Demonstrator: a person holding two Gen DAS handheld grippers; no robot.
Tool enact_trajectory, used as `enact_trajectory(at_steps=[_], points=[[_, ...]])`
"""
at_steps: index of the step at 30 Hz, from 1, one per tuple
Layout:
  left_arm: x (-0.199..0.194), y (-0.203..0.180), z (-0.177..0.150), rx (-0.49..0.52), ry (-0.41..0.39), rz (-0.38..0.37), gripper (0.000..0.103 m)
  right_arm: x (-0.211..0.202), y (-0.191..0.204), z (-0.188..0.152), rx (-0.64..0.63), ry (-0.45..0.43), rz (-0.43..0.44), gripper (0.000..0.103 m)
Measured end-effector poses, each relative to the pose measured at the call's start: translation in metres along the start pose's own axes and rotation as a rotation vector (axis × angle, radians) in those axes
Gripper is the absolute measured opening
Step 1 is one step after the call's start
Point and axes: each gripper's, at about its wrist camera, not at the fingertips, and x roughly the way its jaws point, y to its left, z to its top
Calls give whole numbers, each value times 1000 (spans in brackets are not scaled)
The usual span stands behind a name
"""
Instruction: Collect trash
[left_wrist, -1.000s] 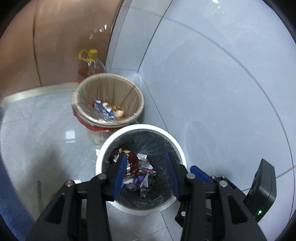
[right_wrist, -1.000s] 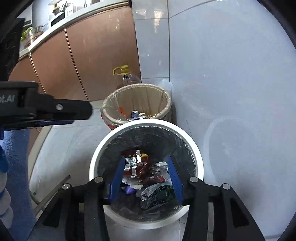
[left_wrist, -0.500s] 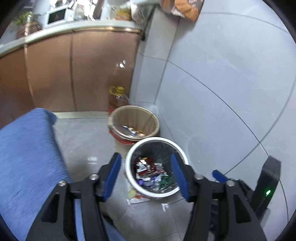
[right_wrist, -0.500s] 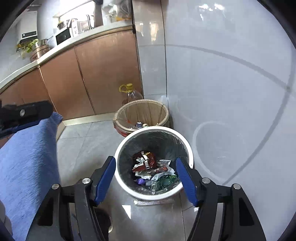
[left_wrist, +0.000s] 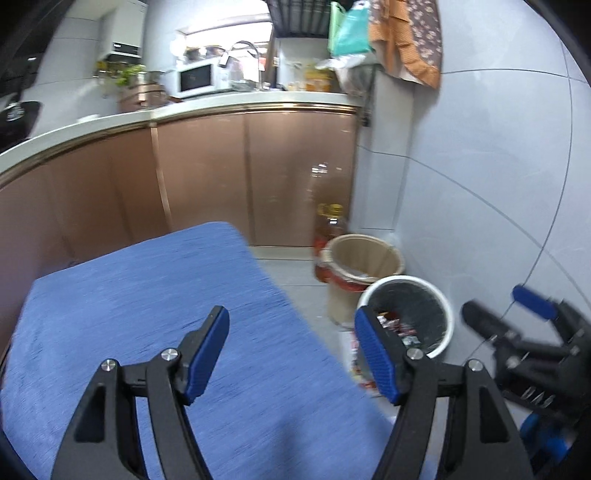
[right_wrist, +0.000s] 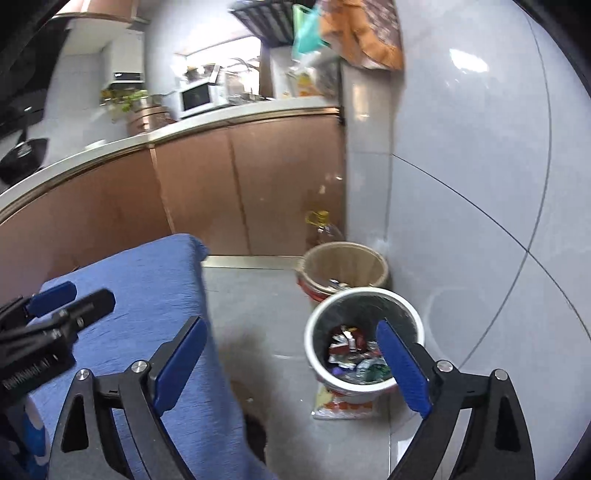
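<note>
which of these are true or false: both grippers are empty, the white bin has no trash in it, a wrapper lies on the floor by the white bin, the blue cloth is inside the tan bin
1. Both grippers are empty. True: the left gripper and right gripper hold nothing, jaws opening.
2. The white bin has no trash in it. False: wrappers lie inside.
3. A wrapper lies on the floor by the white bin. True.
4. The blue cloth is inside the tan bin. False: it covers a surface beside the bins.

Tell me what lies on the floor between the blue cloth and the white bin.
In the right wrist view, bare grey floor tile separates the blue cloth from the white bin; a wrapper lies at the bin's base.
</note>
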Motion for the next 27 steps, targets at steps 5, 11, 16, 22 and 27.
enact_trajectory(at_steps=[5, 11, 16, 22, 27], points=[[-29, 39, -25, -59, -13, 103, 69, -7, 32, -4, -62, -8, 54, 95], [-58, 77, -40, -100, -53, 225, 75, -12, 64, -10, -120, -21, 104, 98], [-72, 96, -46, -131, -77, 273, 76, -21, 84, -12, -152, -34, 123, 98], [-88, 108, -51, -150, -104, 302, 76, -33, 100, -15, -179, -58, 131, 100], [-103, 112, -56, -157, -121, 312, 76, -42, 101, -13, -191, -82, 136, 102]])
